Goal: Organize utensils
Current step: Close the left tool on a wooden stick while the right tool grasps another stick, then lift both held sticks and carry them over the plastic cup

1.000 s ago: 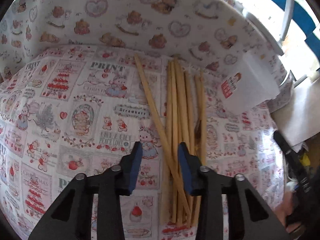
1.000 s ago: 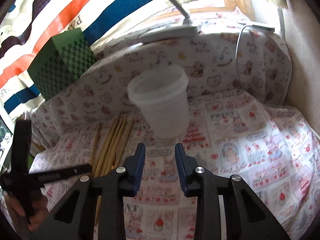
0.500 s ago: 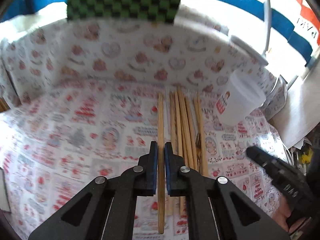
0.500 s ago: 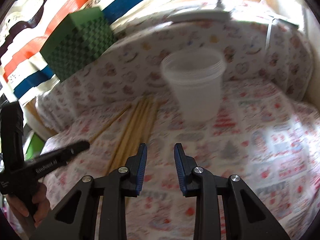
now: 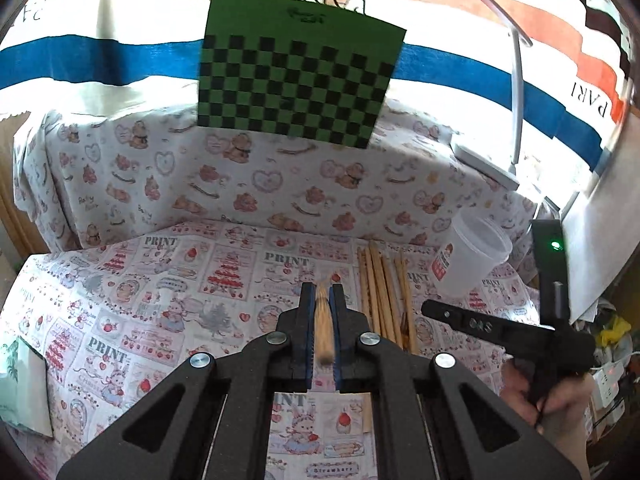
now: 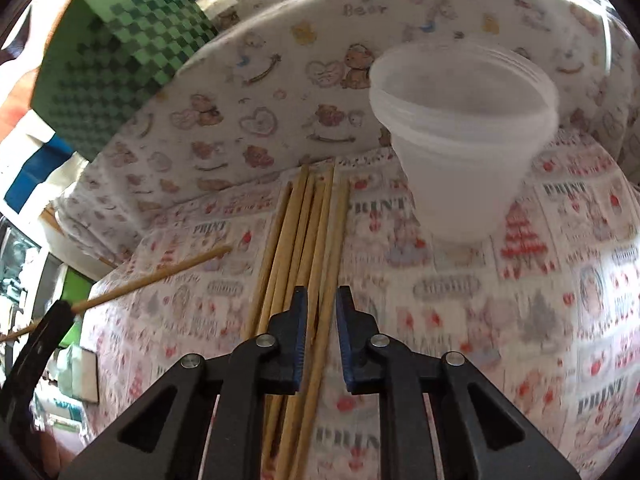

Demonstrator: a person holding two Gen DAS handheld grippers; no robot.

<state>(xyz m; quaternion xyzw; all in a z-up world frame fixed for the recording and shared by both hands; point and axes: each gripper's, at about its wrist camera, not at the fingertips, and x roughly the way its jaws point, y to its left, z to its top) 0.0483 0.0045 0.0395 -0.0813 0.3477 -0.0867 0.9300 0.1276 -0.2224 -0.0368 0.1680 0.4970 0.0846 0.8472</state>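
Left wrist: chopstick [image 5: 323, 326] now lifted

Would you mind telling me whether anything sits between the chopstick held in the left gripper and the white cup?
Nothing visible blocks it. The chopstick is clamped in the left gripper; only the loose chopsticks lie flat on the cloth between it and the open cup.

We see bright daylight from behind the striped backdrop [image 5: 280, 60], which washes out its white bands with glare. Both fisheye views curve strongly at the edges, with dark corner vignetting. The right wrist view is motion-blurred, softening the patterned cloth [image 6: 560, 320] and the plastic cup [image 6: 464, 140].
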